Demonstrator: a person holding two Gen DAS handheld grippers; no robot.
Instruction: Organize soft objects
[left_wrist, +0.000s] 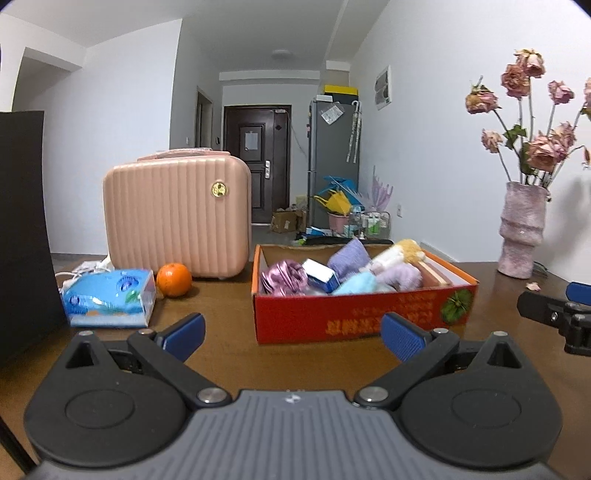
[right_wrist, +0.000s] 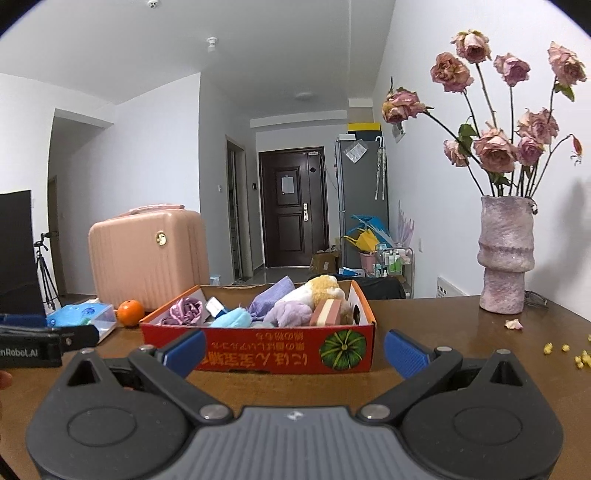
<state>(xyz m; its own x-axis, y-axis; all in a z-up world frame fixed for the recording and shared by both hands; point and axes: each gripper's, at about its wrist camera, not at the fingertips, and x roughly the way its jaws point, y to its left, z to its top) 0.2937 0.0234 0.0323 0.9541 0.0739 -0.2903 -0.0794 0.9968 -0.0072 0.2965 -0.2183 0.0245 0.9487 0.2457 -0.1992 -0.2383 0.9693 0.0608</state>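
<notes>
The left gripper hangs low over the brown bench with its blue-padded jaws spread wide and nothing between them. The red box sits on the bench just ahead of the jaws, a little to their right, so that the right pad overlaps the box's front wall in the left wrist view. The right gripper is likewise wide apart and empty, and the same box lies straight ahead of it, its front wall spanning most of the gap between the two pads.

Inside the box the soft things are heaped together: a shiny purple cloth at the left end, a light blue cloth at the front, a lavender cloth standing behind it, a pale purple plush and a yellow and white plush toward the right (a small blue and white carton lies among them). None of them touches either gripper.

To the left of the box an orange rests beside a blue tissue pack, with a pink case standing behind them. A pink vase of dried roses stands well apart on the right, with a fallen petal near its foot
</notes>
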